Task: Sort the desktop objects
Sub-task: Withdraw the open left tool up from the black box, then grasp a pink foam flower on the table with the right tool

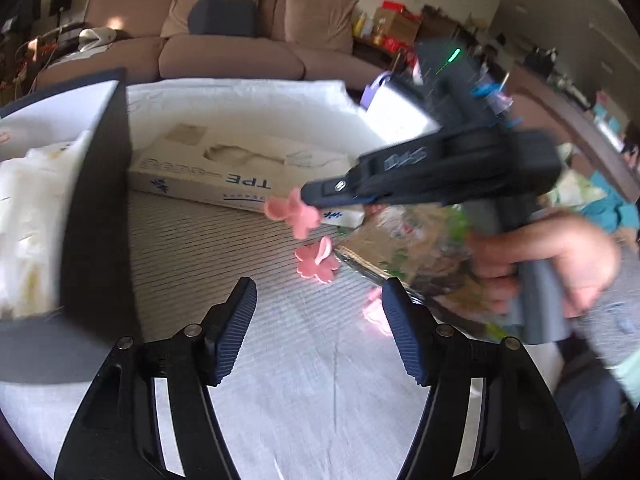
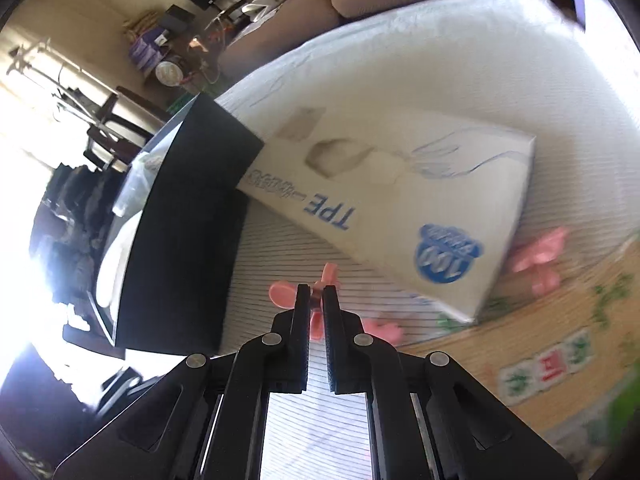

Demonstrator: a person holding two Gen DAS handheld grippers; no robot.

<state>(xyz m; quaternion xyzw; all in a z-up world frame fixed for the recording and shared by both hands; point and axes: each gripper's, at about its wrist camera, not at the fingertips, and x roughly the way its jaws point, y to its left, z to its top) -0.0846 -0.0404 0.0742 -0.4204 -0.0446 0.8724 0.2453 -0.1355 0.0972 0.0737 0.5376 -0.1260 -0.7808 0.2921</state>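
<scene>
My right gripper [image 2: 317, 292] is shut on a pink flower-shaped clip [image 2: 282, 294], whose petals stick out past the fingertips. The left wrist view shows that same gripper [image 1: 307, 197] coming in from the right in a person's hand [image 1: 560, 256], with the clip [image 1: 294, 214] hanging at its tip above the striped mat [image 1: 208, 248]. My left gripper [image 1: 319, 296] stands open over the mat with nothing between its fingers. A second pink flower clip [image 1: 317, 265] lies just beyond its fingertips. A third clip [image 1: 374, 314] is partly hidden behind the right-hand finger.
A dark open box [image 1: 96, 208] with white contents stands at the left. A beige box printed "TPE" [image 1: 224, 164] lies behind the mat. A colourful printed packet [image 1: 400, 244] lies at the right. More pink clips [image 2: 540, 256] rest by the "TPE" box [image 2: 380, 208]. A sofa [image 1: 224, 48] stands behind the table.
</scene>
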